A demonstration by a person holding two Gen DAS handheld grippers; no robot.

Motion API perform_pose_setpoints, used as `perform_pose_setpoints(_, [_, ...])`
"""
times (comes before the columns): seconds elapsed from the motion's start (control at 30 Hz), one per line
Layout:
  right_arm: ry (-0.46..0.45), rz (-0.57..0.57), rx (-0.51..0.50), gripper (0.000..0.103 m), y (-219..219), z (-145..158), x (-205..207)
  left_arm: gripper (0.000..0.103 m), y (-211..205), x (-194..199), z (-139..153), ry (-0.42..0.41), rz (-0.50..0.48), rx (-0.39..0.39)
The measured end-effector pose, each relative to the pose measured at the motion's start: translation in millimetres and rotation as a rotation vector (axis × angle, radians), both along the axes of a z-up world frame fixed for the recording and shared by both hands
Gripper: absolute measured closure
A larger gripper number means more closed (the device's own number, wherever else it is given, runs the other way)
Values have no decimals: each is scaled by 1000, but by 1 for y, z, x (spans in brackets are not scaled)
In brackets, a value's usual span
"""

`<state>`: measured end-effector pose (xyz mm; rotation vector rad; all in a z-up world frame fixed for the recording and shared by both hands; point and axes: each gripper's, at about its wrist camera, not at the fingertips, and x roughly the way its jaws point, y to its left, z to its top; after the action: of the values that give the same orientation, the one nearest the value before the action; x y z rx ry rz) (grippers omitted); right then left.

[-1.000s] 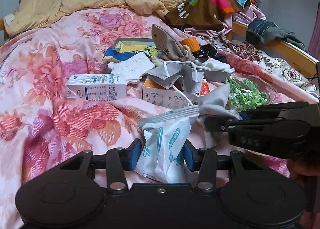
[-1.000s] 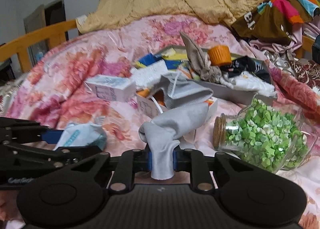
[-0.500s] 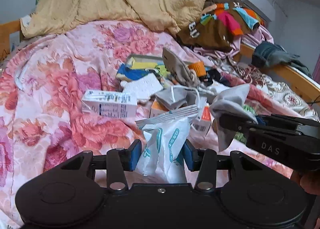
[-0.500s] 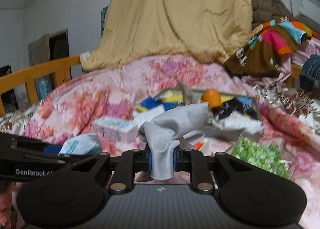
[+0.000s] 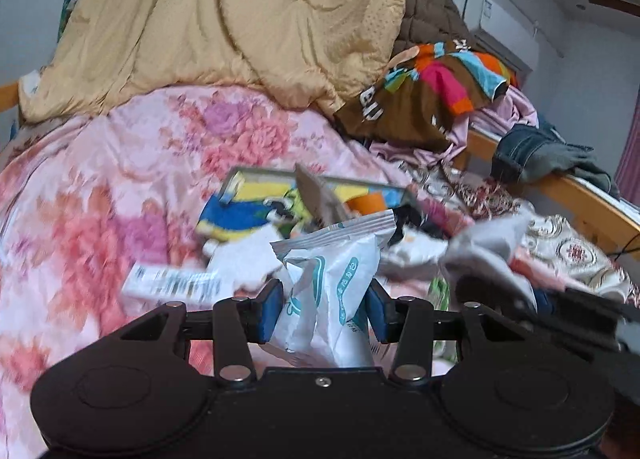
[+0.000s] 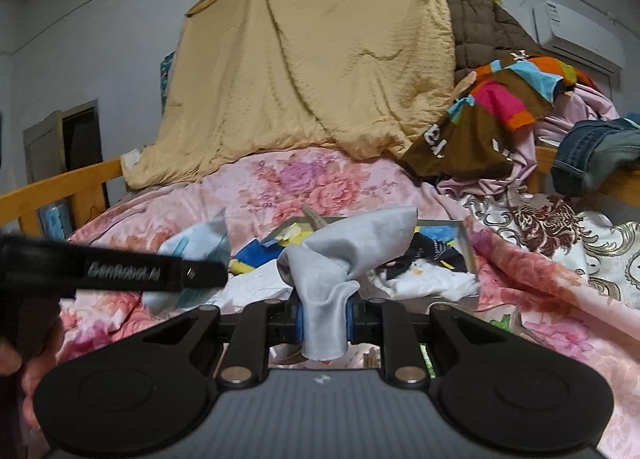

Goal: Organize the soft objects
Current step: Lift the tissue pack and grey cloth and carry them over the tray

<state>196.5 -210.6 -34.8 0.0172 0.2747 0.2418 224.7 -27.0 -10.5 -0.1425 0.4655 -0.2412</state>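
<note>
Grey cloth (image 6: 340, 259) sits pinched in the right gripper (image 6: 324, 315), lower end hidden behind it. White packet (image 5: 332, 291) is clamped by the left gripper (image 5: 324, 307). Tray (image 5: 248, 175) beyond is blurred, contents indistinct.

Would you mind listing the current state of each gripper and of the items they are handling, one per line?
Left gripper: shut on the white packet.
White packet: crumpled, upright, pinched between the pads.
Right gripper: shut on the grey cloth.
Grey cloth: bunched, lifted, its top flopping right.
Tray: open, full of clutter, lying on the floral quilt.
</note>
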Motion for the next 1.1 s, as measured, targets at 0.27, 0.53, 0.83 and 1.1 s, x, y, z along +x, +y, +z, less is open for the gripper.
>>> perform_pose_setpoints(0.27, [-40, -52, -35, 83, -8, 5, 35, 56, -15, 47, 14, -5, -36, 3])
perform_pose_setpoints(0.53, [-84, -103, -67, 83, -19, 0, 110, 56, -27, 107, 19, -22, -76, 61])
perform_pose_setpoints(0.83, [-33, -85, 83, 79, -49, -10, 185, 56, -56, 185, 28, -19, -91, 67])
perform_pose_setpoints(1.1, [76, -56, 177, 79, -70, -8, 218, 56, -80, 235, 16, 55, -93, 61])
